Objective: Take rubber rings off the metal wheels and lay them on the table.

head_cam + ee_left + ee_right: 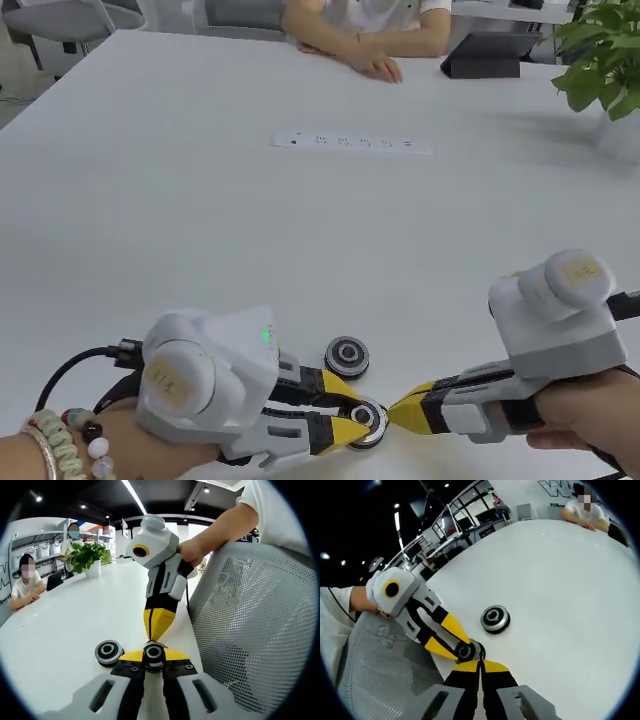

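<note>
Jaws of left hand-held gripper clamp one wheel; right hand-held gripper, tips together, touches its rim. Right gripper view shows second wheel beyond, its rubber ring black.

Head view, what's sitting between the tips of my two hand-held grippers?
A metal wheel: the left hand-held gripper clamps it, and the right hand-held gripper, shut, touches its rim. The head view shows this.

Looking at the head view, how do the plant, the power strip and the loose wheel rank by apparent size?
1. plant, though cut off by the frame.
2. power strip.
3. loose wheel, smallest despite lying nearest the camera.
</note>
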`<state>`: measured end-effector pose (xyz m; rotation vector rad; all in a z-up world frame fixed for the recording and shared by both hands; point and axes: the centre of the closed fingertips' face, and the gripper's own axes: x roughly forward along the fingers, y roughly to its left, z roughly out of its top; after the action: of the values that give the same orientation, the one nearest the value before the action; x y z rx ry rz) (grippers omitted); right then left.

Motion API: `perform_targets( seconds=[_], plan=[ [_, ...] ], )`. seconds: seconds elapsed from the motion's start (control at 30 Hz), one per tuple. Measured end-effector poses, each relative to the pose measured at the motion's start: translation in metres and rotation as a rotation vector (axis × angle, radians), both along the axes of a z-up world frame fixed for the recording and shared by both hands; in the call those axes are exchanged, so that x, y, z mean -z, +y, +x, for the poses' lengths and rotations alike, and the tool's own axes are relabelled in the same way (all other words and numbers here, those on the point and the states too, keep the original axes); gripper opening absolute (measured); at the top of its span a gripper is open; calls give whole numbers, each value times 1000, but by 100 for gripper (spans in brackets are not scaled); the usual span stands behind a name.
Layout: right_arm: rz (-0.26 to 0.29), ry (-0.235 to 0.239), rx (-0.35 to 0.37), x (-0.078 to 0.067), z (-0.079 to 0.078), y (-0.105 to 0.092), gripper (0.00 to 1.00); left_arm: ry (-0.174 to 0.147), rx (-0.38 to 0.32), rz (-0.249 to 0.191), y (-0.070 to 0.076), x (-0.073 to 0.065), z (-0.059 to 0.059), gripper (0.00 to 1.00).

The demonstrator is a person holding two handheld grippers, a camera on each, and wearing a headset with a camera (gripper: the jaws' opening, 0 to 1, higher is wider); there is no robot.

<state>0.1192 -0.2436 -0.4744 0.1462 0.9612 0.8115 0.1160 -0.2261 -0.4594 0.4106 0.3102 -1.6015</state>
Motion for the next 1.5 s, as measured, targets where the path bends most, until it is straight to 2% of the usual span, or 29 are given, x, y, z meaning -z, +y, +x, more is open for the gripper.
perform_targets(
  seconds=[0.07, 0.17, 0.6, 0.93, 1.5],
  plan=[
    [5, 3, 2, -1, -1, 1, 0, -1, 1, 1, 0, 0, 0, 7],
    [49, 35, 32, -5, 0, 2, 0, -2, 1, 2, 0, 0, 0, 7],
    [120, 90, 58, -10, -4, 10, 0, -20, 16, 14, 0, -1, -1, 7],
    [140, 86, 49, -14, -6, 13, 0, -31, 21, 18, 0, -1, -2, 7],
    [193, 81, 51, -20, -4, 18, 0, -21, 15, 22, 0, 0, -1, 7]
  ],
)
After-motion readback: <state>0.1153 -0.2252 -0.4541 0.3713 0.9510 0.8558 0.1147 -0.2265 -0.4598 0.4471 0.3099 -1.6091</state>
